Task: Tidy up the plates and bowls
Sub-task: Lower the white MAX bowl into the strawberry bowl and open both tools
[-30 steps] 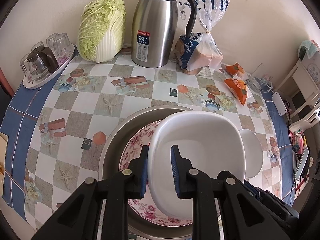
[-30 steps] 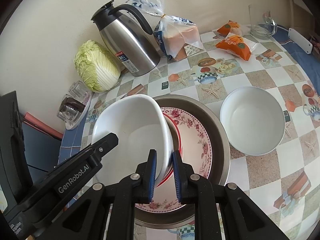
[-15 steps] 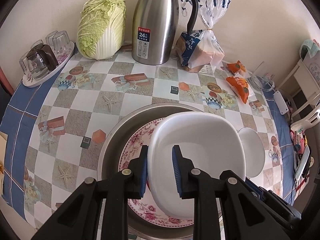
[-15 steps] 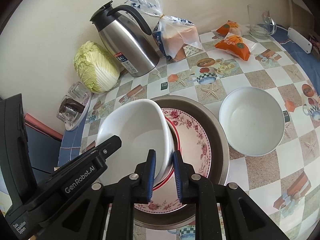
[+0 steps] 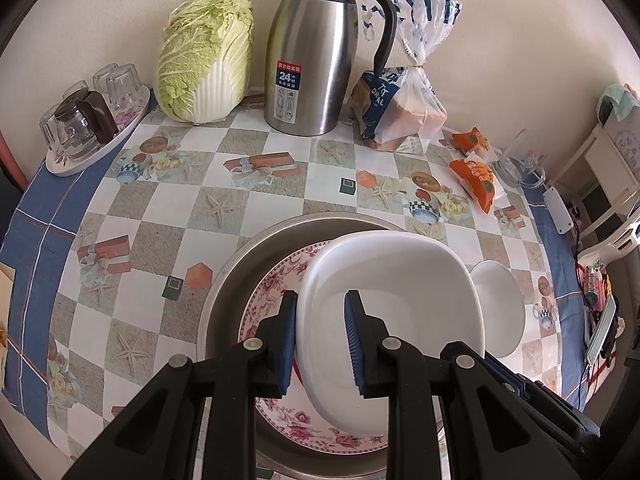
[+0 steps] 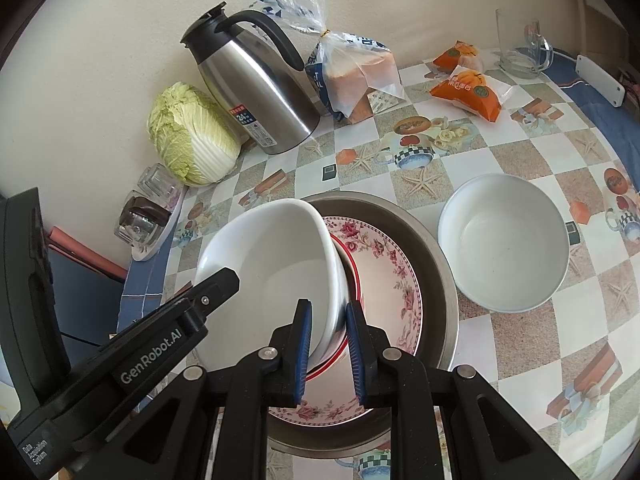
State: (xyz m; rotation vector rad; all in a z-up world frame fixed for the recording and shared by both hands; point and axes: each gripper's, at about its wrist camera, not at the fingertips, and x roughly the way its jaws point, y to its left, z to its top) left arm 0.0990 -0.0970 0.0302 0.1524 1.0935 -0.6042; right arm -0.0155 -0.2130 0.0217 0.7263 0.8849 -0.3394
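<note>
A white squarish bowl (image 5: 392,300) (image 6: 276,264) is held tilted above a floral plate (image 5: 276,300) (image 6: 384,276) that lies in a steel basin (image 5: 240,276) (image 6: 436,264). My left gripper (image 5: 320,340) is shut on the bowl's left rim. My right gripper (image 6: 328,350) is shut on the bowl's right rim, with a red-rimmed dish (image 6: 354,280) just under it. A second white round bowl (image 6: 504,244) (image 5: 500,308) stands on the table to the right of the basin.
At the back stand a cabbage (image 5: 204,60), a steel thermos jug (image 5: 316,52), a bread bag (image 5: 404,96), orange snack packets (image 5: 476,176) and a glass mug (image 6: 520,44). A tray of glasses (image 5: 84,128) sits at the far left.
Both grippers, with the white bowl between them, have drawn back a little toward me and lifted slightly. The basin, plate and round bowl have stayed put.
</note>
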